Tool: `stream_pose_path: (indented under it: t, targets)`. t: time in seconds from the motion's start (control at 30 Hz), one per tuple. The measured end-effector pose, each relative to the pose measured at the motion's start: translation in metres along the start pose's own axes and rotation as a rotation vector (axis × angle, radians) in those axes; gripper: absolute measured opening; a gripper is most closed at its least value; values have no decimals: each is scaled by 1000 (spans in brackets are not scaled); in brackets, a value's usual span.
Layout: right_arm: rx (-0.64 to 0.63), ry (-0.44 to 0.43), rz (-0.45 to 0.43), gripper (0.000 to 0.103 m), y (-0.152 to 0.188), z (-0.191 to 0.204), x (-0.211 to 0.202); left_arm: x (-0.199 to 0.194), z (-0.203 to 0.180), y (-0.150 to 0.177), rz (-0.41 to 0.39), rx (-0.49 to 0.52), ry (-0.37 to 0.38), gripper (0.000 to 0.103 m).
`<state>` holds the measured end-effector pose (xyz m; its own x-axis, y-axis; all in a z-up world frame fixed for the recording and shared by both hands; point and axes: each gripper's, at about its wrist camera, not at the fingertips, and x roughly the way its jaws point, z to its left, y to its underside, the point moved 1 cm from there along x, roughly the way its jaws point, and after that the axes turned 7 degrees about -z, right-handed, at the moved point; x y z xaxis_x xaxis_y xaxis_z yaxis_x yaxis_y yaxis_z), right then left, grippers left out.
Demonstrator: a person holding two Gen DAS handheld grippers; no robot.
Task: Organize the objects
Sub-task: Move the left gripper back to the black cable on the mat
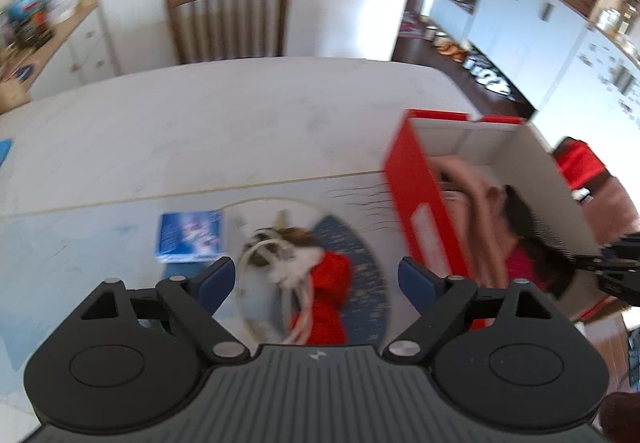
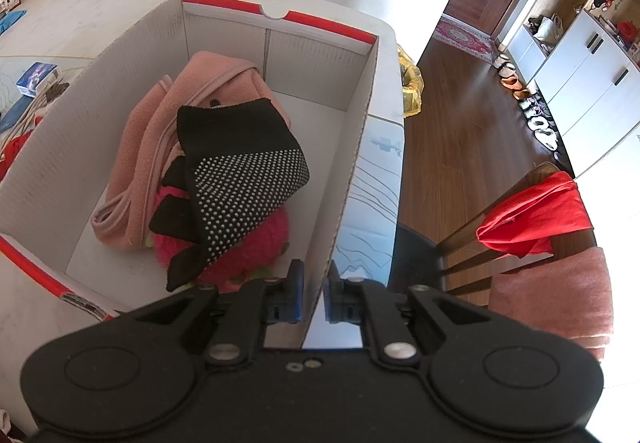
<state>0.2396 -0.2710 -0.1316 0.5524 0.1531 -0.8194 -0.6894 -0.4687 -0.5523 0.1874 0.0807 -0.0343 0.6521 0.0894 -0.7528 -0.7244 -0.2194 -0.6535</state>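
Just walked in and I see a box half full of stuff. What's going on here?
A person with a gripper in each hand is tidying loose things into a red and white box. The right gripper is shut on the box's near wall, steadying it. Inside lie a pink cloth, a black dotted sock and something bright pink. The left gripper is open and empty above a red item tangled with white cord on the table.

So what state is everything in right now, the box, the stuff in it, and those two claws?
Box: open, no lid, right wall pinched by a claw.
Pink cloth: crumpled inside the box.
Black sock: draped over the pile.
Left claw: open, empty.
Right claw: shut on the box wall.
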Motion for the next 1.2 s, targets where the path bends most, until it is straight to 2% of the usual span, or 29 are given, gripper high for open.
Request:
stream_pose_path:
  t: [0.07, 0.1, 0.3, 0.57, 0.67, 0.87, 1.2]
  targets:
    - [1, 0, 1, 9, 0, 0, -1, 4, 14, 6, 8, -28, -37, 95]
    - [-1, 0, 1, 9, 0, 0, 0, 6, 22, 9, 14, -42, -50, 103]
    - [-1, 1, 2, 10, 0, 0, -1, 23, 61, 28, 44, -140, -94, 103]
    - [-4, 5, 4, 11, 1, 0, -2, 51, 88, 53, 99, -120, -176, 103]
    - [-5, 6, 5, 11, 1, 0, -2, 63, 98, 62, 119, -145, -172, 103]
    - [-9, 9, 6, 11, 2, 0, -3, 82, 125, 73, 165, -224, -231, 103]
    - [-13, 10, 7, 10, 2, 0, -3, 93, 140, 81, 196, -296, -279, 102]
